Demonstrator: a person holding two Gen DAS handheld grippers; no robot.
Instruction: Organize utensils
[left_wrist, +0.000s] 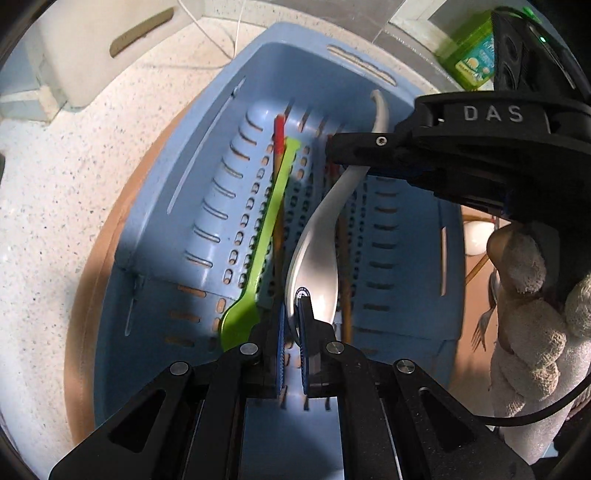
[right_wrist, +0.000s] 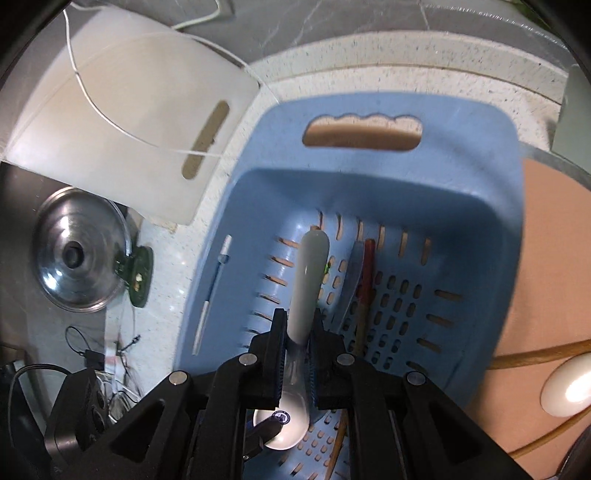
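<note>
Holding one white ceramic soup spoon between them, both grippers hang low over the pale blue slotted plastic basket, which looks like the collecting place for the cutlery. Starting at the left of the left wrist view, a lime-green plastic spoon already lies on the basket floor, its bowl toward seven o'clock and its handle running up to one o'clock beside a red-tipped wooden chopstick. Next comes the left gripper, its blue pads nipped shut on the rim of the white spoon's bowl at six o'clock. From there the spoon's long axis climbs toward one o'clock, handle end farthest away. Further right, the right gripper is clamped across that handle; its own camera shows the pads pressing the handle's neck, with the tip pointing to twelve o'clock. A grip at each end probably keeps the slippery spoon level and lined up with the utensils already lying there. It seems close above the floor, though I cannot tell if it touches.
</note>
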